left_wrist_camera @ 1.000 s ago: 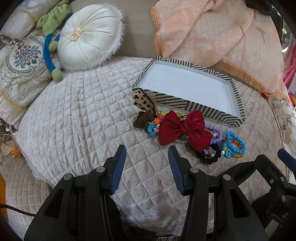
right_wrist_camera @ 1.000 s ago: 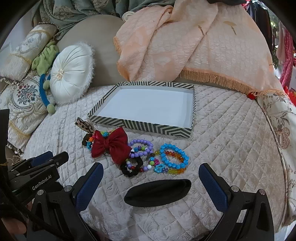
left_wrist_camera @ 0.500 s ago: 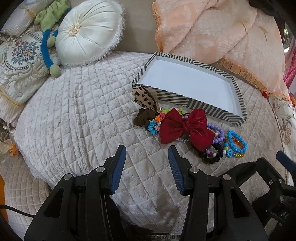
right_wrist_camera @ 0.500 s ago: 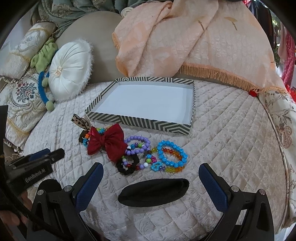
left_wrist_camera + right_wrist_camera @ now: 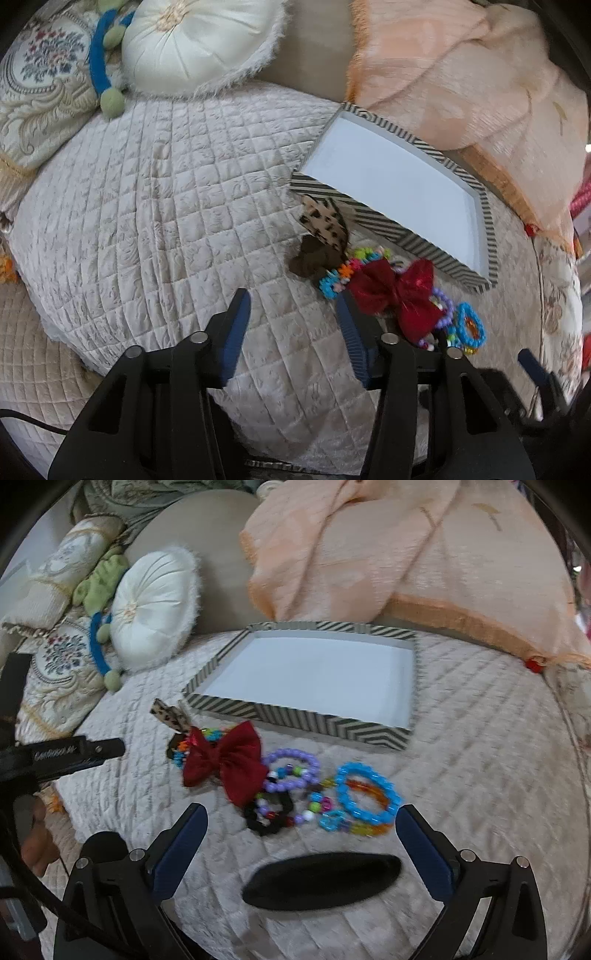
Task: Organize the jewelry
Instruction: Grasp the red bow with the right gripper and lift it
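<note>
A striped tray (image 5: pixel 295 713) with a bare white floor lies on the quilted bed; it also shows in the left wrist view (image 5: pixel 384 218). In front of it lies a heap of jewelry: a red bow (image 5: pixel 225 762) (image 5: pixel 397 291), a leopard-print bow (image 5: pixel 171 714) (image 5: pixel 325 221), a purple bead bracelet (image 5: pixel 291 770), a blue bead bracelet (image 5: pixel 369 794) (image 5: pixel 470 326) and a black scrunchie (image 5: pixel 267 814). A black oval case (image 5: pixel 321 880) lies nearest me. My right gripper (image 5: pixel 301 834) is open wide, just short of the heap. My left gripper (image 5: pixel 293 317) is open and empty, left of the red bow.
A round white cushion (image 5: pixel 155 607) and embroidered pillows (image 5: pixel 40 88) sit at the back left. A peach fringed cloth (image 5: pixel 406 546) is draped behind the tray. The quilt (image 5: pixel 147 206) stretches left of the heap. The left gripper's body (image 5: pixel 62 757) reaches in at the right view's left edge.
Both grippers have moved forward toward the heap, which looks larger and nearer. The left view has swung left, so the heap sits further right. Jaw openings are unchanged.
</note>
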Demonstrator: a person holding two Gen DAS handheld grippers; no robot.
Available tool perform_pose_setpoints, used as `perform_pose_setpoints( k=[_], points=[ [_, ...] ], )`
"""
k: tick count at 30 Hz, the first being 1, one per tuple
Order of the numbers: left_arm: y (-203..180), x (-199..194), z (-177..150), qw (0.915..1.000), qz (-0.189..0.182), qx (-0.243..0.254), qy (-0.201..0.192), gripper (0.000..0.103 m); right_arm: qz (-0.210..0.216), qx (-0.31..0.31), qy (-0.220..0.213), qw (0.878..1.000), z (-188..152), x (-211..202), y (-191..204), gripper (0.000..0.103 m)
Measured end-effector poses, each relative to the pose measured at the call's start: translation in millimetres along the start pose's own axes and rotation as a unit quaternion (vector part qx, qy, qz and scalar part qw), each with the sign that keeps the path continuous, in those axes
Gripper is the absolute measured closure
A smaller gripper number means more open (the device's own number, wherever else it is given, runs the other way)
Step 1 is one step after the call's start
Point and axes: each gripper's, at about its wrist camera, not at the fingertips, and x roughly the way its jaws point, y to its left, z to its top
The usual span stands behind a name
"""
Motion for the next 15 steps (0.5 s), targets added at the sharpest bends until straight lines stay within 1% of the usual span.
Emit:
perform_pose_setpoints(
  k=[1,3,5,7,9,10,11,13,15],
  points=[
    [3,3,5,0.9999,-0.007,-0.01,0.003,0.046,0.011,-0.003,0.002,1.0,2,5,2,0.003],
    [7,7,12,0.9995,-0.015,-0.025,0.009,0.046,0.035,-0.008,0.009,0.999,5,14,6,0.006],
    [10,11,20,0.9991,-0.02,-0.036,0.013,0.043,0.053,-0.021,0.019,0.998,11,28,13,0.01],
    [10,15,26,0.9988,-0.022,-0.041,0.015,0.042,0.055,-0.035,0.024,0.998,15,40,20,0.011],
    [10,19,30,0.9988,-0.019,-0.041,0.02,0.042,0.053,-0.046,0.031,0.997,19,52,25,0.015],
    [10,21,31,0.9987,-0.018,-0.042,0.022,0.042,0.055,-0.052,0.038,0.996,21,60,27,0.02],
    [10,24,32,0.9986,-0.018,-0.042,0.026,0.042,0.059,-0.055,0.042,0.996,23,65,28,0.022],
    [10,27,32,0.9987,-0.018,-0.04,0.028,0.042,0.061,-0.063,0.043,0.995,30,76,32,0.022],
    [11,29,33,0.9988,-0.015,-0.041,0.021,0.042,0.057,-0.067,0.052,0.995,34,86,34,0.024]
  ],
)
